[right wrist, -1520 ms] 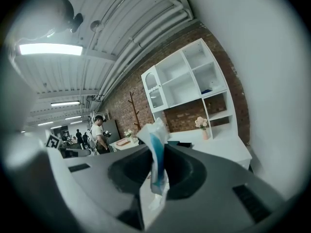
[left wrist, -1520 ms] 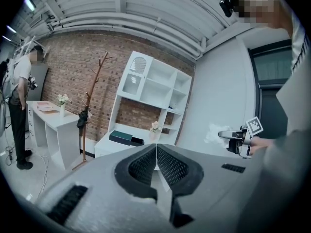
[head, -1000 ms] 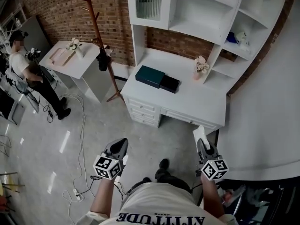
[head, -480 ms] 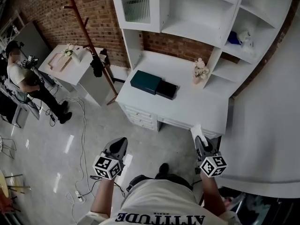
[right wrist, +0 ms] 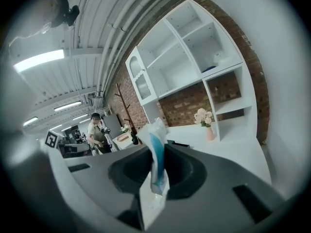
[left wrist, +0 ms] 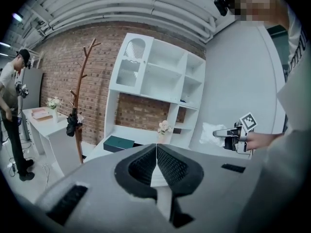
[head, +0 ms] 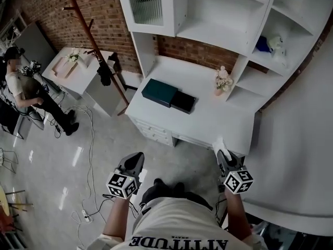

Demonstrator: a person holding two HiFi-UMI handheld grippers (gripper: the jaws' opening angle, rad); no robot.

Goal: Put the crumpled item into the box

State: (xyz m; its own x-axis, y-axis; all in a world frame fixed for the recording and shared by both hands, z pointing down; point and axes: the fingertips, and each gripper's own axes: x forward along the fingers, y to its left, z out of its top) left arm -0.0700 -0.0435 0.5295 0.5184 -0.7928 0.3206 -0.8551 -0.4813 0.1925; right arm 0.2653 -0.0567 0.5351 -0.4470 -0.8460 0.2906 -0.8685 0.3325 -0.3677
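My right gripper (head: 223,155) is shut on the crumpled item (head: 219,144), a white and blue wrapper that sticks up between its jaws (right wrist: 156,155). It hangs just off the front right edge of the white desk (head: 208,116). The box (head: 160,91), dark teal with a black part beside it, lies on the desk's left half, well ahead and left of that gripper. My left gripper (head: 136,159) is shut with nothing in it and hovers over the floor in front of the desk. The left gripper view shows the box (left wrist: 118,142) beyond the closed jaws.
A small pink vase of flowers (head: 222,80) stands at the desk's back right. White shelves (head: 223,12) rise above the desk. A wooden coat stand (head: 91,40) is to the left, and a person (head: 23,90) stands by a side table (head: 78,69). Cables (head: 88,212) lie on the floor.
The view has moved forward, so the desk and box now lie closer to both grippers. Both grippers keep their hold and state.
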